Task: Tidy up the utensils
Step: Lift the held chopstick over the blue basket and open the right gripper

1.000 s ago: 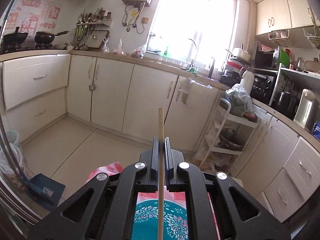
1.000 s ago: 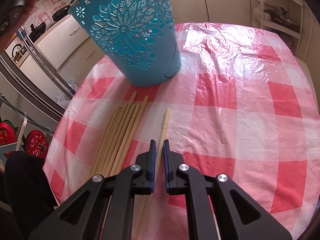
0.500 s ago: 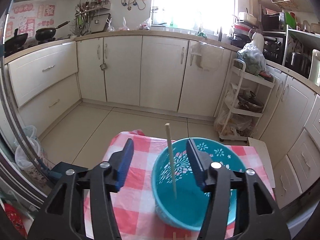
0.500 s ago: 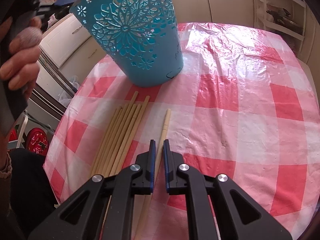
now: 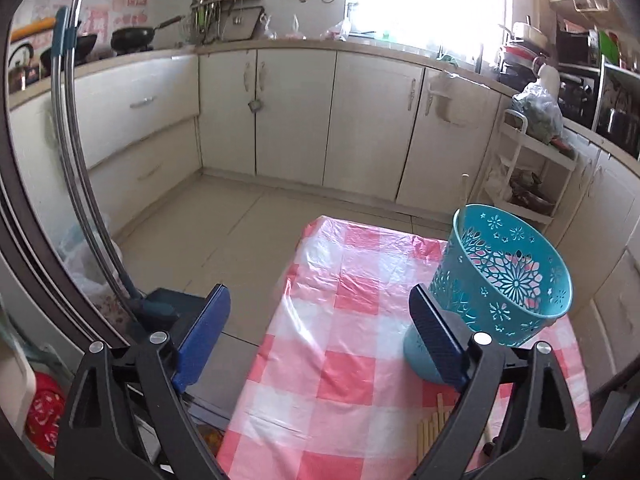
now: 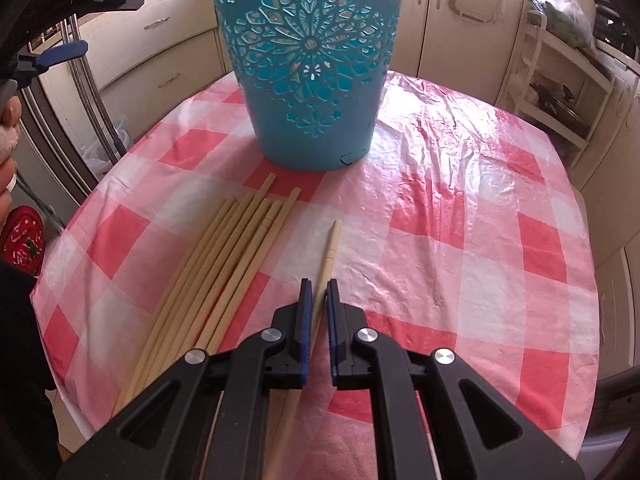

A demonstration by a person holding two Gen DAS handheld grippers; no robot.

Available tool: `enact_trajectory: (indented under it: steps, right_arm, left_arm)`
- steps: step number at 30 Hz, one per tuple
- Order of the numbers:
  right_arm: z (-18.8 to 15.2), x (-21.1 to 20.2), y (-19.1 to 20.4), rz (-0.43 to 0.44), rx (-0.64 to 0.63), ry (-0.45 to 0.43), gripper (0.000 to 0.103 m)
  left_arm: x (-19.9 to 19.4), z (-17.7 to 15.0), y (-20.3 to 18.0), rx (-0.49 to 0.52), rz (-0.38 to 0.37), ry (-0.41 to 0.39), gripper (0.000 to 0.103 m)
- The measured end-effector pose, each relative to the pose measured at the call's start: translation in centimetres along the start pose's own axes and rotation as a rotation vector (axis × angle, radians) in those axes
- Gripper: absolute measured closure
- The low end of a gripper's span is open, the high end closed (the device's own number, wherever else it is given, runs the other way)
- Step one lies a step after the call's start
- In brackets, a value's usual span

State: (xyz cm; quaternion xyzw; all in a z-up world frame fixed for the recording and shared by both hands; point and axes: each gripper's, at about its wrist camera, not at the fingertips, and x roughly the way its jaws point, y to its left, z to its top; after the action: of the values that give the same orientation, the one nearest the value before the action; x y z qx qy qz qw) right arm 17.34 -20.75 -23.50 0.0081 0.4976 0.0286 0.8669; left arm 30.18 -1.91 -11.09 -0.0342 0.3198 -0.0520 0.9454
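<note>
A teal openwork basket [image 6: 308,60] stands on the red-and-white checked tablecloth [image 6: 460,208]; it also shows in the left wrist view [image 5: 504,276], with the tip of a chopstick [image 5: 464,188] rising above its far rim. Several wooden chopsticks [image 6: 224,264] lie bundled in front of the basket. A single chopstick [image 6: 329,256] lies apart to their right. My right gripper [image 6: 317,292] is closed on that single chopstick, low at the cloth. My left gripper [image 5: 320,312] is open and empty, above the table's left part beside the basket.
Cream kitchen cabinets [image 5: 292,112] line the far wall, with a white wire rack [image 5: 528,176] at the right. A metal pole [image 5: 76,152] rises at the table's left. The table edge [image 5: 256,360] drops to tiled floor.
My left gripper opened and dropped its chopstick into the basket, then moved back and left. My right gripper stayed closed on the single chopstick and shifted slightly nearer the basket.
</note>
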Motion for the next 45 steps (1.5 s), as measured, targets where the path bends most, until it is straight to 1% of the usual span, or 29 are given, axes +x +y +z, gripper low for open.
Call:
enact_trajectory:
  steps: [2,4,6,8,10,13,16,18,21,22,25,28,31,35,37,39,42,45]
  right_arm:
    - [-0.2,-0.4,-0.6,0.035,0.054,0.009,0.097]
    - [-0.4,-1.5,-1.6,0.087,0.108,-0.003,0.097]
    - [-0.5,-3.4,-2.6,0.149,0.162,-0.028,0.097]
    - [0.1,-5.7,-3.2,0.211,0.202,-0.072,0.097]
    - [1.3,-8.1,-3.6,0.273,0.232,-0.133,0.097]
    - [4.1,-11.5,-4.2,0.353,0.259,-0.235,0.097]
    - [7.9,-14.3,-4.0,0.386,0.244,-0.351,0.097]
    - [10.6,-15.5,-3.8,0.381,0.229,-0.423,0.097]
    - [14.9,-15.5,-3.1,0.341,0.217,-0.528,0.097]
    - [16.3,-14.9,-3.0,0.319,0.224,-0.562,0.097]
    - [19.2,-12.2,-3.2,0.242,0.266,-0.618,0.097]
    - [20.6,-9.0,-3.7,0.143,0.305,-0.647,0.097]
    - [20.5,-6.9,-4.4,0.086,0.311,-0.616,0.097]
    - [18.9,-6.1,-4.2,0.078,0.270,-0.555,0.095]
    - [17.7,-6.7,-3.7,0.086,0.238,-0.535,0.087]
    - [16.4,-8.0,-3.3,0.097,0.214,-0.532,0.083]
    - [13.6,-10.6,-2.5,0.108,0.183,-0.543,0.078]
    - [10.4,-12.2,-1.8,0.099,0.165,-0.511,0.077]
  left_arm:
    - [0.2,0.1,0.7,-0.017,0.018,0.012,0.016]
    - [0.4,0.1,1.3,-0.038,0.005,0.033,0.016]
    - [0.6,-0.1,1.3,-0.048,-0.003,0.046,0.016]
    - [0.8,-0.1,1.3,-0.053,-0.007,0.054,0.016]
    - [1.0,-0.1,1.4,-0.062,-0.009,0.062,0.016]
    - [1.1,-0.1,1.6,-0.077,-0.014,0.076,0.016]
    - [1.1,-0.3,1.6,-0.085,-0.013,0.082,0.016]
    - [1.0,-0.3,1.6,-0.084,-0.014,0.081,0.016]
    - [0.9,-0.4,1.6,-0.079,-0.015,0.080,0.016]
    - [0.9,-0.4,1.5,-0.078,-0.015,0.082,0.015]
    - [1.0,-0.3,1.3,-0.075,-0.017,0.089,0.015]
    - [1.1,-0.2,1.2,-0.079,-0.023,0.096,0.015]
    - [1.3,-0.1,1.0,-0.076,-0.023,0.099,0.015]
    - [1.6,-0.1,1.0,-0.075,-0.026,0.108,0.014]
    - [1.8,-0.2,0.8,-0.072,-0.022,0.113,0.014]
    - [1.8,-0.3,0.8,-0.066,-0.012,0.114,0.014]
    - [2.1,-0.6,0.7,-0.055,0.010,0.119,0.014]
    - [2.1,-0.9,0.7,-0.043,0.033,0.120,0.014]
